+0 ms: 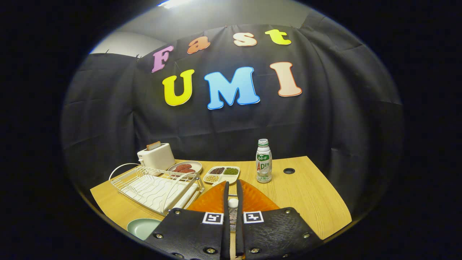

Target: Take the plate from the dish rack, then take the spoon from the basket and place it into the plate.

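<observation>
The white wire dish rack [155, 187] is empty, and the pale green round plate [142, 227] sits beside it. The gripper [231, 187] pinches the white spoon [233, 203] above the orange basket [252, 200]. Putting it in the plate is left.

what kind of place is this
Likely a staged kitchen tabletop in a recording booth: a wooden table before a black cloth wall, with a toaster, a white wire dish rack and a sectioned tray of beans. The gripper holds a spoon.

Dim booth, ceiling light overhead, perhaps soft fisheye-warped edges.
</observation>
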`<state>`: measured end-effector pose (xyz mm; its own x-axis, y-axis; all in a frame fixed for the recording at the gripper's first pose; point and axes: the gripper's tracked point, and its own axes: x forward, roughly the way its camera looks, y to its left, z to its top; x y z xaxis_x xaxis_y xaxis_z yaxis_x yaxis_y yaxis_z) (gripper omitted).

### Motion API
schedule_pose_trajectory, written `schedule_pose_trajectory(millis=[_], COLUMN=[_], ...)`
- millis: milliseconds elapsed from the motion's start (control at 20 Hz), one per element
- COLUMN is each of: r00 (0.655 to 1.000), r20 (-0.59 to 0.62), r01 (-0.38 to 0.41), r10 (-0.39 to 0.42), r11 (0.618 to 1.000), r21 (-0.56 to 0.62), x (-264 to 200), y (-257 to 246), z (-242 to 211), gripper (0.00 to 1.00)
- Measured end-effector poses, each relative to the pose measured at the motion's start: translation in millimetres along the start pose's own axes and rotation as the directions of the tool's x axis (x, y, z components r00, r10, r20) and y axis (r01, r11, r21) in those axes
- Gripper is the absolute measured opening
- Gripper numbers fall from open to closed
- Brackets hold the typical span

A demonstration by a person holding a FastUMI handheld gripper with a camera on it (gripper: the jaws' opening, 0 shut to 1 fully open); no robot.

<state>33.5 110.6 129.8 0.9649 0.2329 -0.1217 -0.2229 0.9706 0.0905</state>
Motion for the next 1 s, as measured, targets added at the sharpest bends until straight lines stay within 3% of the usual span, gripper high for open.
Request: schedule_pose_trajectory(millis=[500,1000], r00=[0.996,0.996], r20=[0.073,-0.001], r01=[0.063,0.09], r10=[-0.059,-0.09], r11=[0.997,0.995], r21=[-0.048,-0.053], x=[-63.0,-89.4], y=[18.9,66.3], z=[82.2,66.2], gripper=[0.06,0.06])
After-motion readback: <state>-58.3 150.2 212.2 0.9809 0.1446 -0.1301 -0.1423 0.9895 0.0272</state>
